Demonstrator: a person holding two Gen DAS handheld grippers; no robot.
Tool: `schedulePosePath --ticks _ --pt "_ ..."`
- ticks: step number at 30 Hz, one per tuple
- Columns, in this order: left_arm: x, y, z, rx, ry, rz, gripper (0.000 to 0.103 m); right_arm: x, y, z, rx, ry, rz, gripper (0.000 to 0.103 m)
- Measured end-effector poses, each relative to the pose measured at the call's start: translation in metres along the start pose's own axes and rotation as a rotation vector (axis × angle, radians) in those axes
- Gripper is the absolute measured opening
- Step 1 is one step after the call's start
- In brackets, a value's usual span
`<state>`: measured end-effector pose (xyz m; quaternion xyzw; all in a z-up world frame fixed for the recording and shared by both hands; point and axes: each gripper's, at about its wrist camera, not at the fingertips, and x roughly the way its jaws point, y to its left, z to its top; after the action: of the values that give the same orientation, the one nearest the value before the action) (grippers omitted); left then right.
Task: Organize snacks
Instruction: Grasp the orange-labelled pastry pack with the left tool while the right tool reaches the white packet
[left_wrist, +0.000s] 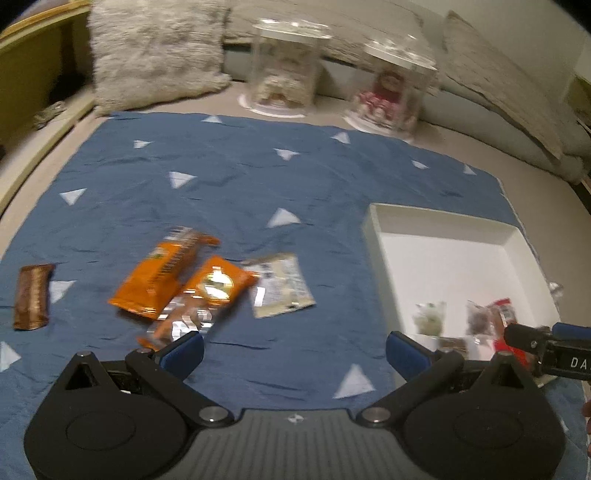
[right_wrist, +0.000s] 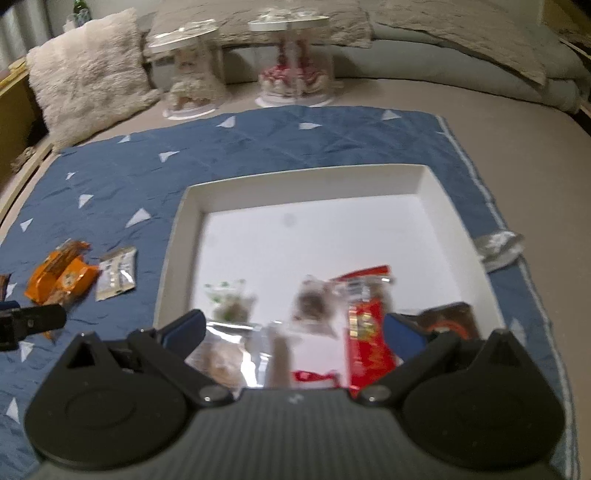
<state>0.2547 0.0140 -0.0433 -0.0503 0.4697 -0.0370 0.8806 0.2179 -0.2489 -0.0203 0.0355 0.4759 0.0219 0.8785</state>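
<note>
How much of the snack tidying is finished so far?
Partly done: several packets, one a red packet, already lie in the white tray. Both the left gripper and right gripper are open and empty. The orange packets and brown bar remain on the blue cloth.

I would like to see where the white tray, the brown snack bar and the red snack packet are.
white tray (right_wrist: 303, 184): right wrist view, far inner wall.
brown snack bar (left_wrist: 32, 296): left wrist view, wrapper middle.
red snack packet (right_wrist: 365, 332): right wrist view, wrapper middle.
</note>
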Motion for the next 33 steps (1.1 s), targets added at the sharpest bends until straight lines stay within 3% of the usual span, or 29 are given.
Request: schedulePosePath --ticks 12,17,22,27,33 --pt "-0.015 0.072 0.004 -0.103 -0.047 0.083 0.103 0.016 0.066 0.014 -0.063 0.004 0.089 0.103" --pt "-0.013 0.081 0.006 -0.078 -0.053 0.087 0.103 0.021 0.087 0.018 -0.089 -0.003 0.129 0.103" --pt "-0.006 0.076 0.007 -0.002 -0.044 0.018 0.101 0.027 0.104 0.030 -0.064 -0.072 0.141 0.103" --pt "0.009 0.068 0.010 0.060 -0.008 -0.034 0.079 0.037 0.116 0.040 -0.049 -0.070 0.197 0.103" --pt "0.040 0.063 0.013 0.103 0.036 -0.107 0.075 0.053 0.128 0.050 -0.037 -0.058 0.248 0.099"
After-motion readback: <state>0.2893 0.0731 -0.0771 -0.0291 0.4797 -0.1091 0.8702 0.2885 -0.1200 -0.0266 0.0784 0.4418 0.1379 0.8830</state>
